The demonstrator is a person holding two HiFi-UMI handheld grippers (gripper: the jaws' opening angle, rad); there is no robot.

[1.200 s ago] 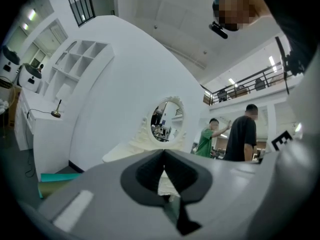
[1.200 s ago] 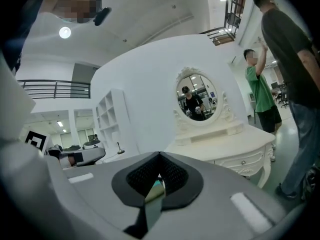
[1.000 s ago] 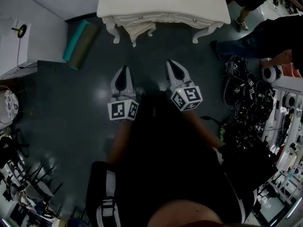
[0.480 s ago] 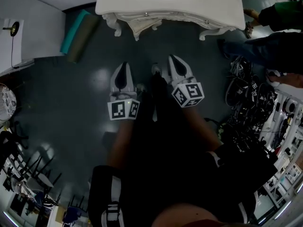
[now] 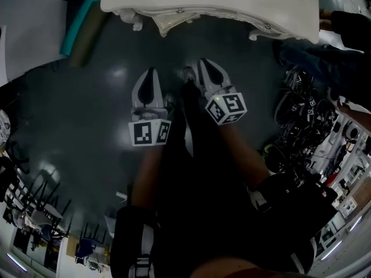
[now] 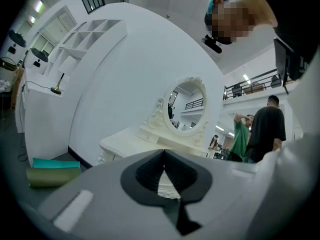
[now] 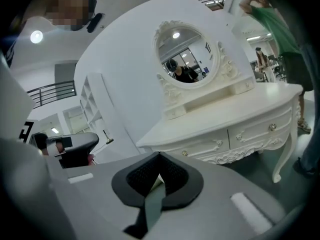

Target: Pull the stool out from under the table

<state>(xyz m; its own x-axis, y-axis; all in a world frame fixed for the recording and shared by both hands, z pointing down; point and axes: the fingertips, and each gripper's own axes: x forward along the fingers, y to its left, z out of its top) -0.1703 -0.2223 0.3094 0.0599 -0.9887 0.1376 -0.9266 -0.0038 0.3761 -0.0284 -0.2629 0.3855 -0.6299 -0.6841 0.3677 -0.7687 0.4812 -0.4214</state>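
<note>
A white carved dressing table (image 5: 232,2) fills the top of the head view. A cream stool (image 5: 170,23) is tucked under its left half, and only its front edge and legs show. Both grippers hang over the dark floor short of the table, touching nothing. My left gripper (image 5: 149,71) is shut and empty, pointing at the stool. Just to its right, my right gripper (image 5: 204,62) is also shut and empty. The left gripper view has the gripper (image 6: 163,153) aimed at the table (image 6: 130,144). In the right gripper view, the gripper (image 7: 159,156) faces the table's drawers (image 7: 240,134) and oval mirror (image 7: 185,59).
A teal and olive rolled mat (image 5: 78,25) lies on the floor left of the table. People (image 5: 342,39) stand at the right, beside a heap of cables and gear (image 5: 301,109). Black chairs (image 5: 29,207) stand at the lower left. The person's legs (image 5: 191,155) lie below the grippers.
The table has slid up and grown larger in the head view as the person steps toward it. Both grippers have come forward and lower, staying shut.
</note>
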